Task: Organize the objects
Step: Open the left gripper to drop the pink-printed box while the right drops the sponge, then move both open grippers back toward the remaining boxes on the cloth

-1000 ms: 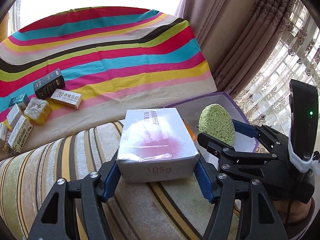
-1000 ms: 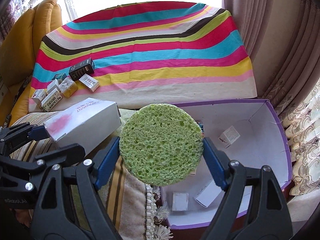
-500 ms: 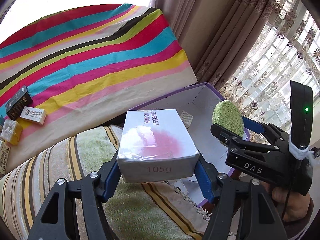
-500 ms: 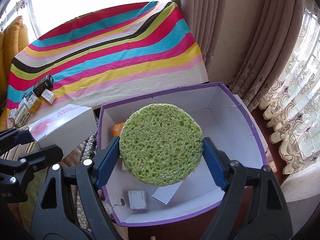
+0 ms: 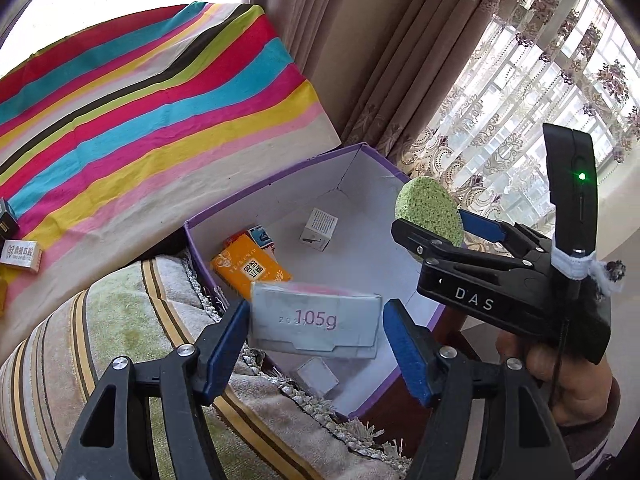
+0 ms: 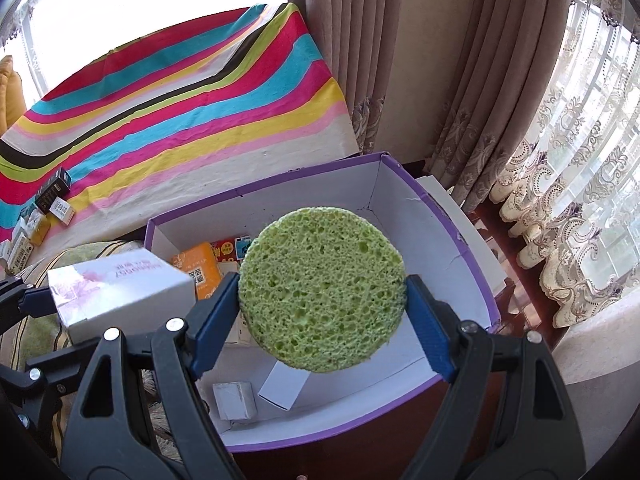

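My left gripper (image 5: 316,312) hangs over the near left corner of the open purple-edged carton (image 5: 280,178). Its jaws are opening, and the white "105g" box (image 5: 316,320) sits tipped between them, with a gap showing at the right pad (image 5: 404,352). In the right wrist view the same white box (image 6: 120,292) is at the left. My right gripper (image 6: 322,284) is shut on a round green sponge (image 6: 320,292), held above the middle of the carton (image 6: 440,208). From the left wrist view, the right gripper (image 5: 436,220) and the sponge (image 5: 428,208) are at the right.
Inside the carton lie an orange packet (image 5: 248,266) and small white boxes (image 5: 319,229). A striped cushion (image 5: 100,340) borders its left side. Several small boxes (image 6: 40,216) sit on the rainbow-striped cloth (image 5: 140,100) at far left. Curtains (image 5: 480,80) hang behind. A hand (image 5: 560,376) holds the right gripper.
Both grippers have swung right, from over the cushion to over the carton. The left jaws have widened and the white box has tipped forward between them. The sponge stays gripped.
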Tool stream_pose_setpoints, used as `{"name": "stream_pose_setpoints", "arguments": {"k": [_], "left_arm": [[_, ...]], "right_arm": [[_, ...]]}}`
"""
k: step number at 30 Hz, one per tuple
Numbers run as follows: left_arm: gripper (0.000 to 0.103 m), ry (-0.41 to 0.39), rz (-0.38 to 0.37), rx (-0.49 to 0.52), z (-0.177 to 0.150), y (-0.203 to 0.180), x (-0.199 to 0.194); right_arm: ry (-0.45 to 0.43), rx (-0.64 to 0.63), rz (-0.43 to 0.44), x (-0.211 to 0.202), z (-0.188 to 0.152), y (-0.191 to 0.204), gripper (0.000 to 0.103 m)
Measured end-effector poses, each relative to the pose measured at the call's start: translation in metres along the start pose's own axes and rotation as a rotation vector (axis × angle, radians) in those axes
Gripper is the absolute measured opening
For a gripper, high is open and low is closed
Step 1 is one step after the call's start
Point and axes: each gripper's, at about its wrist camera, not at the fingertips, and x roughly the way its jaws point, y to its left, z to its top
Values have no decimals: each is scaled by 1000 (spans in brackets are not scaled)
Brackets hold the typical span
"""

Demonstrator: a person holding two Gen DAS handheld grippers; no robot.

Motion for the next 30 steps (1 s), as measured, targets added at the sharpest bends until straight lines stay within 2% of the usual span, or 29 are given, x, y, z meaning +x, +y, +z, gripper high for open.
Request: {"name": "stream_pose_setpoints", "arguments": {"k": [2, 8, 12, 20, 30], "left_arm": [[74, -8, -2, -11, 0, 2, -2], [74, -23, -5, -51, -1, 9, -5], [74, -41, -3, -69, -2, 14, -11], [74, -84, 24, -126, -6, 35, -27], [74, -146, 66, -213, -17, 70, -53]], "right_arm": [[-8, 10, 2, -1, 0, -2, 83], [-13, 15, 12, -2, 2, 0, 85], [-24, 5, 15, -4, 2, 4, 90], [-35, -12, 24, -10, 5, 12, 90], [-47, -87, 74, -20, 10, 50, 90]]}}
